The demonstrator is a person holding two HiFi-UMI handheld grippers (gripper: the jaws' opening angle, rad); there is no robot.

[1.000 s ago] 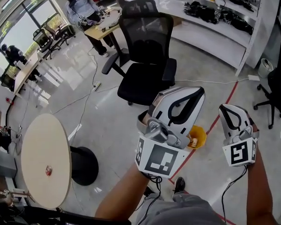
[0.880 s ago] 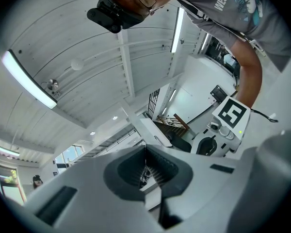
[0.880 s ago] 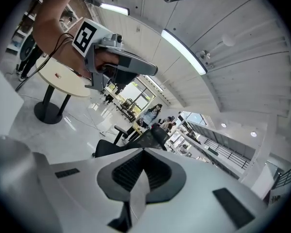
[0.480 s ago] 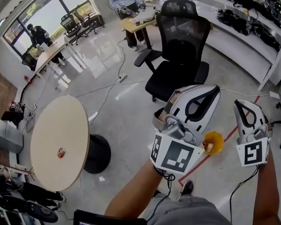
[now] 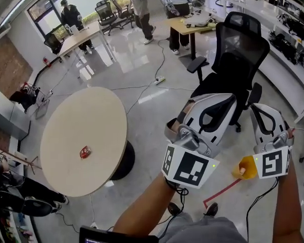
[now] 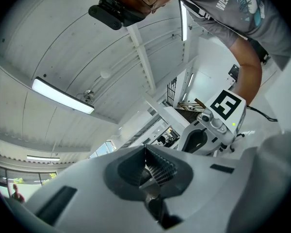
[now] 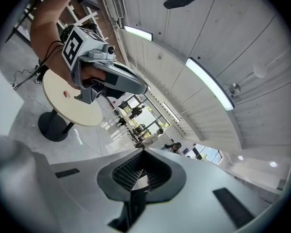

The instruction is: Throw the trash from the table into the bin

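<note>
Faintly, shirt (image 6: pixel 262 13) — "WEST CO", trash (image 5: pixel 85 151) on table (image 5: pixel 91 115)

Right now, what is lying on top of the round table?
One small red piece of trash lies on the round table, near its middle. The head view shows the whole top; nothing covers it.

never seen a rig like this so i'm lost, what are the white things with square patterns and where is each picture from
No robot: a person holds a two-jaw claw tool in each hand. The wide picture is from a camera on the person's head, looking down at the left claw and right claw. The other two come from a camera on each claw, looking along its jaws. Both claws are shut and empty. A small red scrap lies on the round table; a yellow bin stands on the floor.
</note>
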